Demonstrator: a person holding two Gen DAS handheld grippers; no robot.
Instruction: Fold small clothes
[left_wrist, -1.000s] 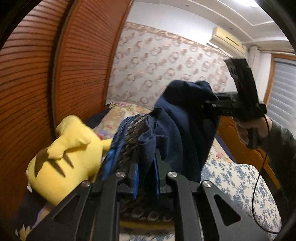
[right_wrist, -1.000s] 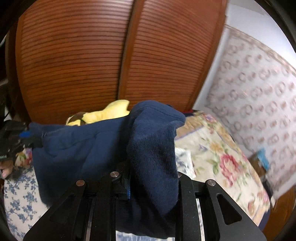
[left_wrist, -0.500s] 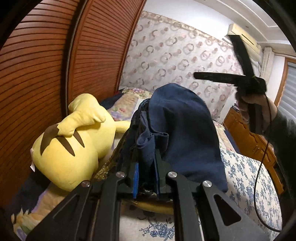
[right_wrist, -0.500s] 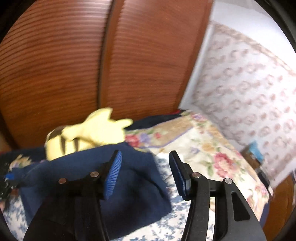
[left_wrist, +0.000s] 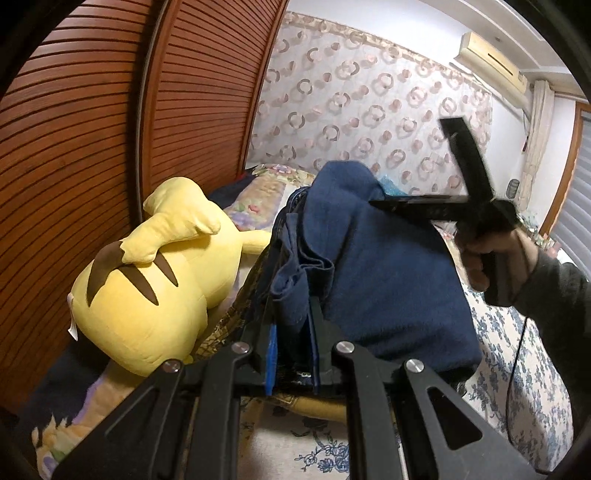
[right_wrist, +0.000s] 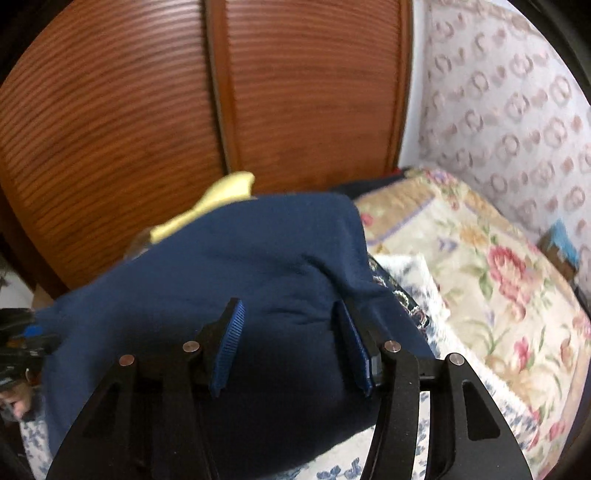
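Observation:
A dark navy garment (left_wrist: 388, 280) lies draped over the bed, folded over itself. My left gripper (left_wrist: 291, 317) is shut on a bunched edge of it, low at the near side. The garment also fills the middle of the right wrist view (right_wrist: 229, 280). My right gripper (right_wrist: 291, 332) is open with its jaws wide apart, just above the cloth and holding nothing. In the left wrist view it (left_wrist: 373, 202) hovers over the garment's far right side, held by a hand.
A big yellow plush toy (left_wrist: 147, 288) lies left of the garment, against the brown slatted wardrobe doors (left_wrist: 92, 147). A floral quilt (right_wrist: 480, 266) covers the bed's far end and a blue-flowered sheet (left_wrist: 517, 369) the near right. A patterned wall (left_wrist: 369, 92) stands behind.
My right gripper let go of the navy garment and opened, then drew back above it. The lifted cloth dropped flat onto the bed. My left gripper kept its hold and sank lower.

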